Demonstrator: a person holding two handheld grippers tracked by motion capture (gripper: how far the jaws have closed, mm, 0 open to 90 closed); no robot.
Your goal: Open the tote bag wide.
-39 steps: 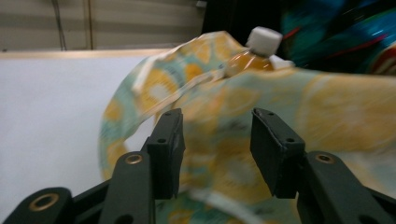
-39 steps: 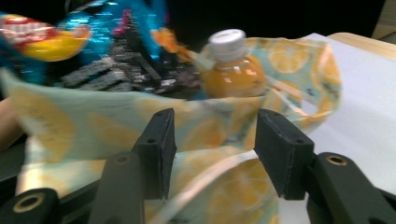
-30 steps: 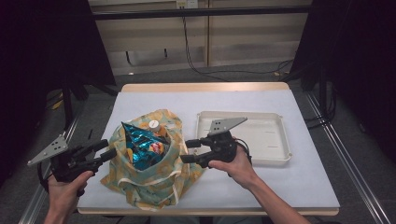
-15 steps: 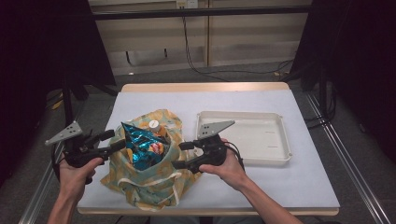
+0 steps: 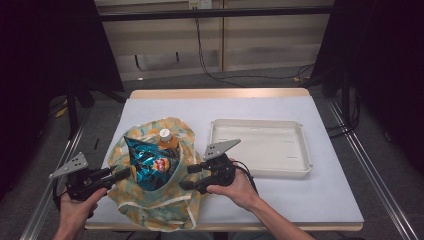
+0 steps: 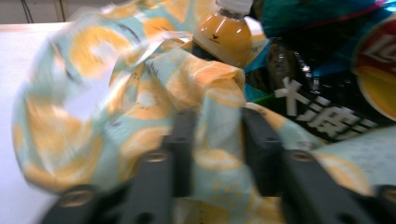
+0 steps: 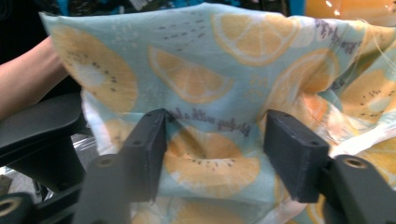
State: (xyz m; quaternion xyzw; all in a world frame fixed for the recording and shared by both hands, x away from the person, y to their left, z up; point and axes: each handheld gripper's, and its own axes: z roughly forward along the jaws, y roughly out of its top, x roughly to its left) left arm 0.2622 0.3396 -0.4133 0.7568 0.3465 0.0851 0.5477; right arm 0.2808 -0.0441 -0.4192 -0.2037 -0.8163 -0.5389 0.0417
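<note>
Bag (image 5: pixel 150 200) of cloth with an orange-slice print lay at the near left of the table (image 5: pixel 260 107), with its mouth open upward. Inside it stood a chip packet (image 5: pixel 150 165) and behind that a juice bottle (image 5: pixel 166 137) with a white cap; both were sticking out of the opening. A white tray (image 5: pixel 295 165) was just beside the bag on the right, and nothing lay in it.

The left gripper (image 6: pixel 217 154) was at the left edge of the bag. Its jaws had just been closing, and in the left gripper view a fold of the cloth sat pinched between them, so it looked clamped on the bag. The right gripper (image 7: pixel 212 149) was at the right edge. Its jaws had also just been closing, but in the right gripper view they stood apart, with the cloth between them and not yet pressed by the pads.

By my judgement the work was to take the things out of the bag into the tray, and it was at the beginning. Nothing was moved yet: the packet and the bottle were in the bag. What seemed done was only the hold on the left edge. Left to do were the grip on the right edge, the opening of the mouth wider, and then lifting out each item.
</note>
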